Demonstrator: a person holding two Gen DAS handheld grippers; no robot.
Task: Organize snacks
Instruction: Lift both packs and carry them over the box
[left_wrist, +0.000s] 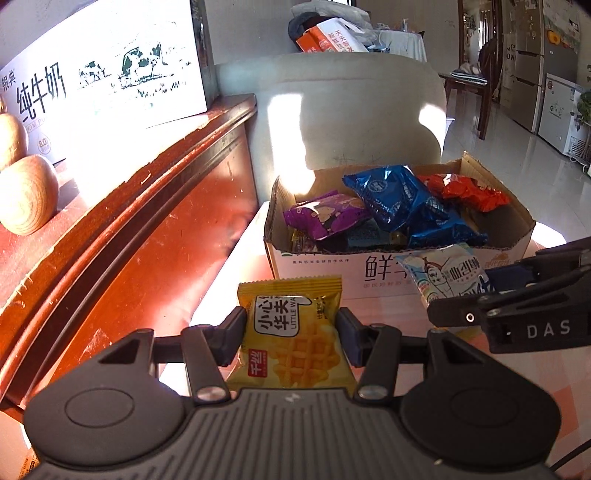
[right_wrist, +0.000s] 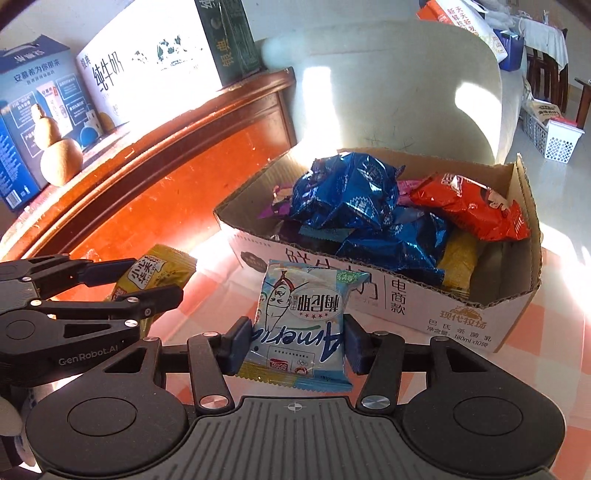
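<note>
Up front on my left wrist view, left gripper (left_wrist: 291, 334) pinched a yellow waffle snack packet (left_wrist: 293, 332) just before the open cardboard box (left_wrist: 317, 262) of foil snack bags, then right wrist view, right gripper (right_wrist: 293, 341) clamped a pale blue biscuit packet (right_wrist: 301, 325) near that box's front wall.

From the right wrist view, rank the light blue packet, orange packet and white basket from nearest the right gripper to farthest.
1. Light blue packet: between the right gripper's jaws.
2. Orange packet: in the cardboard box, right side.
3. White basket: on the floor, far right.
</note>
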